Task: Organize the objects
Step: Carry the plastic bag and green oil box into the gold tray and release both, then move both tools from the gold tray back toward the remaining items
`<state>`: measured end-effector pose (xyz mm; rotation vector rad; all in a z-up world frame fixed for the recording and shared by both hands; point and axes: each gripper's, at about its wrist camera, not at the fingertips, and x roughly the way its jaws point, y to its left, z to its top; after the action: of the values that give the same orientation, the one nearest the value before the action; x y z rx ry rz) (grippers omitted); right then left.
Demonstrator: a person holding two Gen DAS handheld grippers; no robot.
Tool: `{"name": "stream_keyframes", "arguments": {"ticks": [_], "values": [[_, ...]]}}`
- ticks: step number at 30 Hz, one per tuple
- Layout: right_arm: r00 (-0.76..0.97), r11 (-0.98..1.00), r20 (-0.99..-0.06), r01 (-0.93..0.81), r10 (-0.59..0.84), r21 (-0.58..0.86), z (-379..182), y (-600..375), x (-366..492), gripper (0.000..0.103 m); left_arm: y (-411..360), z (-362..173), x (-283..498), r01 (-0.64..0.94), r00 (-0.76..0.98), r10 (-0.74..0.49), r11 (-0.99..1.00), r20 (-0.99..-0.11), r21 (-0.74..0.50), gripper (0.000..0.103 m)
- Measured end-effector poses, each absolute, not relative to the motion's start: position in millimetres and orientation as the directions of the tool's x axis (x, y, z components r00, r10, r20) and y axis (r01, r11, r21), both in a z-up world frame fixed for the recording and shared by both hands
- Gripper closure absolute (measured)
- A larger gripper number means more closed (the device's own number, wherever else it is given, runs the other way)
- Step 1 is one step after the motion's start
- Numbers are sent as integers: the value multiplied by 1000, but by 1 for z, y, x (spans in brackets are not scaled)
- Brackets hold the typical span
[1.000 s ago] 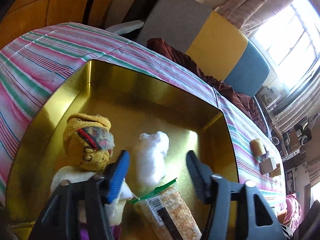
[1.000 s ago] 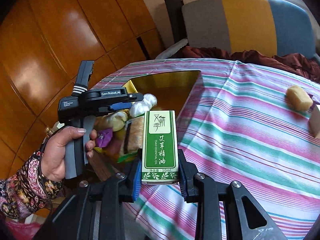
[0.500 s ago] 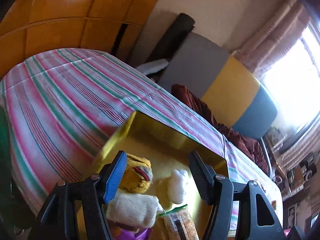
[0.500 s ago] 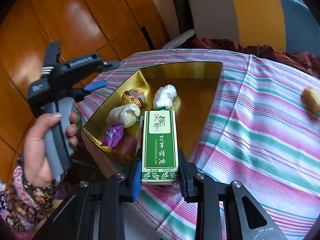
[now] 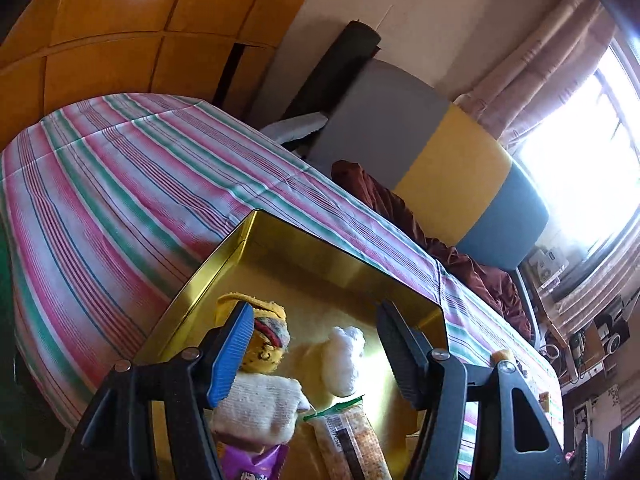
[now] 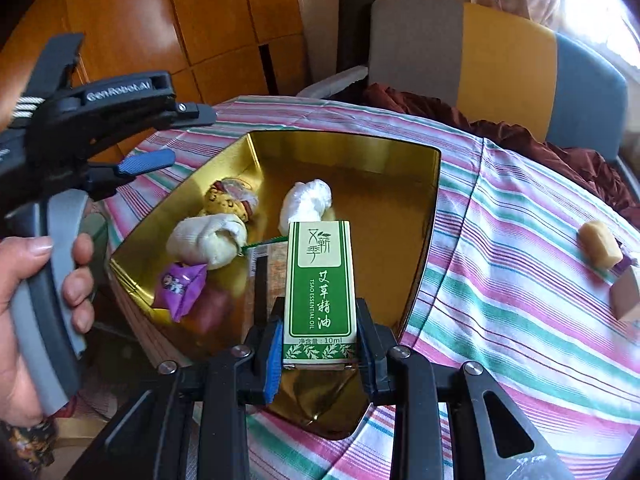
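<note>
My right gripper (image 6: 320, 344) is shut on a green-and-white essential oil box (image 6: 320, 280) and holds it above the near part of the gold tin tray (image 6: 424, 216). In the tray lie a yellow patterned pouch (image 6: 226, 200), a white rolled sock (image 6: 208, 240), a white cotton ball (image 6: 306, 202), a purple candy (image 6: 180, 284) and a snack bar (image 6: 272, 268). My left gripper (image 5: 312, 354) is open and empty, raised above the tray's left side (image 5: 192, 284); it also shows in the right wrist view (image 6: 168, 136).
The tray sits on a striped tablecloth (image 6: 500, 280). A yellow wrapped sweet (image 6: 600, 244) and a tan block (image 6: 628, 296) lie at the right. A grey, yellow and blue chair (image 6: 480, 48) with brown cloth (image 6: 440, 108) stands behind the table. Wood panelling is at left.
My left gripper has lifted up and back out of the tray, still open. My right gripper has carried the box forward over the tray.
</note>
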<state>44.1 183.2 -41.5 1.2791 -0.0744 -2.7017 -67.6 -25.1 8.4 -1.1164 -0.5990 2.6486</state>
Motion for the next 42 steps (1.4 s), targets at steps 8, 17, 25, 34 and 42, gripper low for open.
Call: {"name": "stream_keyframes", "arguments": {"ticks": [8,17,25,34,42], "values": [[-628,-985,-759,120,-171,123,-44,186,51,58,-20,7,-67,-45,-685,352,-894,-638,-445,38],[-657,-981,-729,98,-189,166,-36,200,64,53,0,6,-59,-94,-665,376,-899,-646,-427,38],[-701,-981,-696,27,-155,192,-26,225,73,50,21,2,-50,-164,-623,441,-881,-645,-444,38],[-662,-976,-745,-100,-80,194,-47,273,86,49,80,3,-23,-368,-540,531,-847,-654,-383,38],[-627,-976,-779,-175,11,128,-63,323,106,46,128,2,7,-501,-460,573,-799,-678,-334,38]]}}
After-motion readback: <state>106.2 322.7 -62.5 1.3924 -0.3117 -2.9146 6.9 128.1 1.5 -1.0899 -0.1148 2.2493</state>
